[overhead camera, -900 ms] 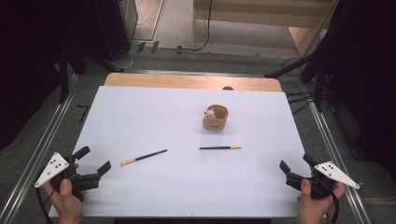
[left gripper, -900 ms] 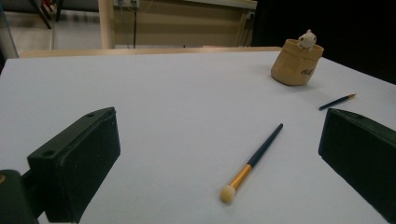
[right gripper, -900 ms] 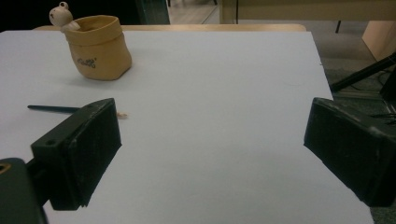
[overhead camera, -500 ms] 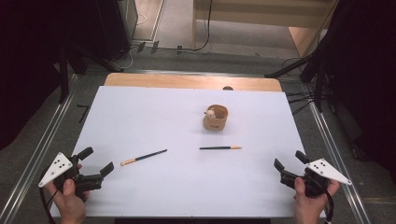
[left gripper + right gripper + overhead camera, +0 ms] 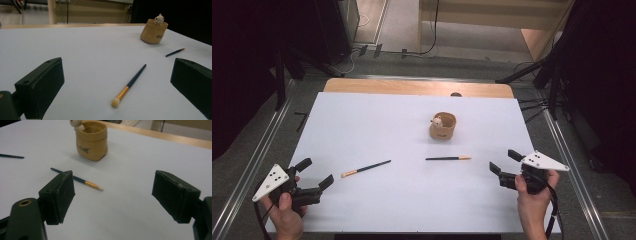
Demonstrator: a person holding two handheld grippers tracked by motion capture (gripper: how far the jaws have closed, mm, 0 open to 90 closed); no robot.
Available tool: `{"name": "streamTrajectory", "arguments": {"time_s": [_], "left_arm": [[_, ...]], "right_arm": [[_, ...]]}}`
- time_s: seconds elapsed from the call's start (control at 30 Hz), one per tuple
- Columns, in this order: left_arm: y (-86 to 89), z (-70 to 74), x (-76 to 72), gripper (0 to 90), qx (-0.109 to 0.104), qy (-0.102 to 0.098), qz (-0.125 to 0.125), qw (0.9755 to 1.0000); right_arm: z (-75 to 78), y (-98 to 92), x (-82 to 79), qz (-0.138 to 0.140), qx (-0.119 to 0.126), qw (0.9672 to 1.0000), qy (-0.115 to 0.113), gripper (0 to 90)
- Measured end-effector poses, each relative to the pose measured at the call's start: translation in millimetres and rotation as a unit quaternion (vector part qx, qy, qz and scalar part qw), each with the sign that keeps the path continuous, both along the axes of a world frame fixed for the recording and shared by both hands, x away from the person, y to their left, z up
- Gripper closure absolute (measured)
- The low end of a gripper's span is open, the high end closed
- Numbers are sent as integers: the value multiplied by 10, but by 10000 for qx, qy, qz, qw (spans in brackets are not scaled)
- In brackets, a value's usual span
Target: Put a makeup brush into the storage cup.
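Lettering on the pot [image 5: 91,140] reads from the right gripper view.

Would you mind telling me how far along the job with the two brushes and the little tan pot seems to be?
Nothing looks done: the dark-handled round-tipped brush and the thinner pointed brush lie on the white table, outside the tan pot. Nothing is in hand; the left gripper and right gripper are open. Presumably both brushes remain to be potted.

Matt white table cover [image 5: 402,200], wooden edge [image 5: 412,88], matt tan pot [image 5: 443,126]
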State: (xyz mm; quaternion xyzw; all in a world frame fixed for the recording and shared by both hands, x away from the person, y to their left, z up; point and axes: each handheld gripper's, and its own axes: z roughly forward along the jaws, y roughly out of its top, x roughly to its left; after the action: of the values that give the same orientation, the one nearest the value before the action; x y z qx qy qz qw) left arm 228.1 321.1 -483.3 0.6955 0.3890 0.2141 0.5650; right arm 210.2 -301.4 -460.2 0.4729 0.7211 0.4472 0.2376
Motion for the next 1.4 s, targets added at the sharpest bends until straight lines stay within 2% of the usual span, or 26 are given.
{"name": "streamTrajectory", "arguments": {"time_s": [0.13, 0.27, 0.5, 0.53, 0.6, 0.63, 0.7, 0.8, 0.87, 0.9, 0.97, 1.0, 1.03, 1.07, 1.1, 1.13, 1.17, 1.2, 1.23, 1.37, 1.4], "left_arm": [[-11, -4, -1, 0, 8, -10, -36, 10000], [-17, -3, -6, 0, 22, -35, -60, 10000], [-20, -2, -10, 0, -2, -33, -44, 10000], [-21, -3, -10, 0, -7, -31, -45, 10000], [-20, -4, -6, 0, 6, -30, -59, 10000], [-19, -6, -5, 0, 14, -28, -59, 10000], [-16, -10, -5, 0, 2, -23, -55, 10000], [-13, -7, -10, 0, -12, -29, -51, 10000], [-14, -6, -11, 0, -10, -28, -58, 10000], [-16, -6, -12, 0, -4, -21, -53, 10000], [-20, -7, -14, 0, -10, -14, -43, 10000], [-22, -7, -13, 0, -11, -21, -49, 10000], [-25, -7, -13, 0, -9, -21, -46, 10000], [-30, -7, -12, 0, 0, -21, -47, 10000], [-35, -8, -12, 0, 7, -17, -55, 10000], [-41, -10, -11, 0, -2, -8, -67, 10000], [-44, -10, -10, 0, 26, -3, -72, 10000], [-46, -12, -9, 0, 35, -10, -78, 10000], [-45, -13, -8, 0, 46, -12, -84, 10000], [-37, -15, -7, 0, 34, 2, -79, 10000], [-36, -15, -7, 0, 27, 2, -73, 10000]], "right_arm": [[44, 94, 134, 209, -21, 9996, 183, 189], [105, 151, 231, 307, -65, 9992, 259, 191], [238, 297, 457, 553, -291, 9970, 466, 186], [264, 342, 516, 639, -379, 9959, 513, 171], [273, 365, 545, 697, -381, 9953, 557, 172], [291, 413, 606, 762, -446, 9942, 612, 225], [296, 429, 627, 780, -480, 9938, 626, 233], [310, 513, 749, 955, -662, 9903, 761, 238], [314, 535, 778, 982, -719, 9894, 785, 247], [328, 582, 844, 1083, -902, 9863, 855, 279], [331, 602, 865, 1113, -933, 9855, 877, 278], [340, 656, 925, 1168, -1133, 9819, 966, 278], [340, 656, 925, 1168, -1133, 9819, 966, 278], [342, 672, 943, 1195, -1185, 9806, 1007, 278], [340, 715, 996, 1255, -1336, 9769, 1100, 286], [340, 715, 996, 1255, -1336, 9769, 1100, 286], [328, 757, 1053, 1402, -1451, 9716, 1233, 298], [328, 757, 1053, 1402, -1451, 9716, 1233, 298], [323, 770, 1071, 1451, -1500, 9699, 1256, 299], [302, 862, 1132, 1571, -1811, 9602, 1431, 300], [296, 903, 1161, 1637, -1932, 9553, 1525, 304]]}}
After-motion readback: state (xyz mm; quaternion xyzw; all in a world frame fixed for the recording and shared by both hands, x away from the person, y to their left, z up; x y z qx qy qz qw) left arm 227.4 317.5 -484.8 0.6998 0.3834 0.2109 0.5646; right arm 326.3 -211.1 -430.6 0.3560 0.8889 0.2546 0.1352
